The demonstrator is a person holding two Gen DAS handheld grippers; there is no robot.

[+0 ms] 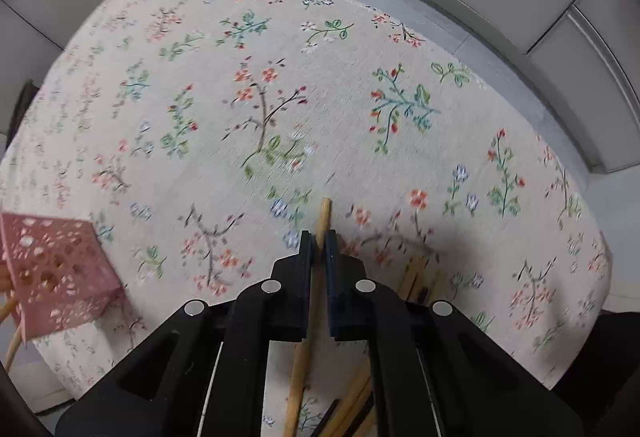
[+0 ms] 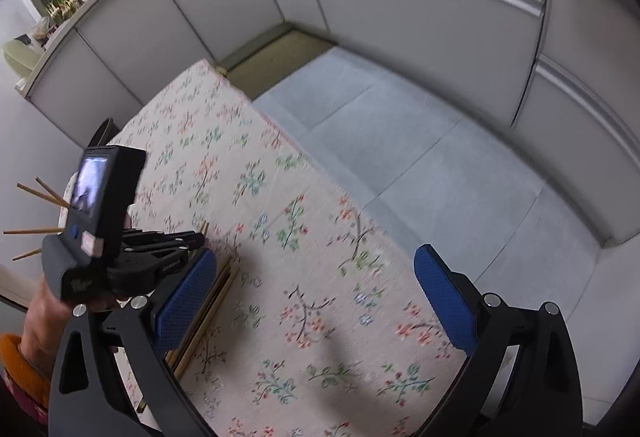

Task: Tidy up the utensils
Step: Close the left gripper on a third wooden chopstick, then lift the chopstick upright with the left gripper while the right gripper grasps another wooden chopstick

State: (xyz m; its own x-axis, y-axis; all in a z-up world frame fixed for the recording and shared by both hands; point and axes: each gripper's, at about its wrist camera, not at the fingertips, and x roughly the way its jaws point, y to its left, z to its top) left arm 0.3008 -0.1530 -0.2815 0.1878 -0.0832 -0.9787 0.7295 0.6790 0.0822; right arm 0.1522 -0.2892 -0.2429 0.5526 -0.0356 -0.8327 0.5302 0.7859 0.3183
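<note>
1. The left gripper (image 1: 319,243) sits nearest the lens: black moulded plastic arms with four round silver pins, ending in two dark flat pads. The pads are pressed in on a single chopstick (image 1: 322,215), a pale, round wooden stick whose blunt tip pokes out just past them over the cloth.
2. The table (image 1: 280,97) is the largest thing, covered in a cream woven cloth printed with small sprigs of orange, blue and green flowers. Its edge drops to a grey tiled floor (image 2: 420,157), with flat grey cabinet fronts behind.
3. The right gripper (image 2: 316,287) has the same black frame. Its two blue pads, finely dimpled like rubber mesh, stand spread wide apart with only bare cloth between them.
4. A pink holder (image 1: 56,273) stands at the table's left edge in the left wrist view: a boxy plastic cup pierced with many small holes. Four wooden stick ends fan out from behind the left gripper's camera block in the right wrist view.
5. A loose bundle of chopsticks (image 2: 218,293) lies flat on the cloth just beside the right gripper's left pad, close under the left gripper. They are thin, straight and light brown; their number cannot be counted.
6. A hand (image 2: 44,313) with an orange cuff grips the left gripper's handle.
</note>
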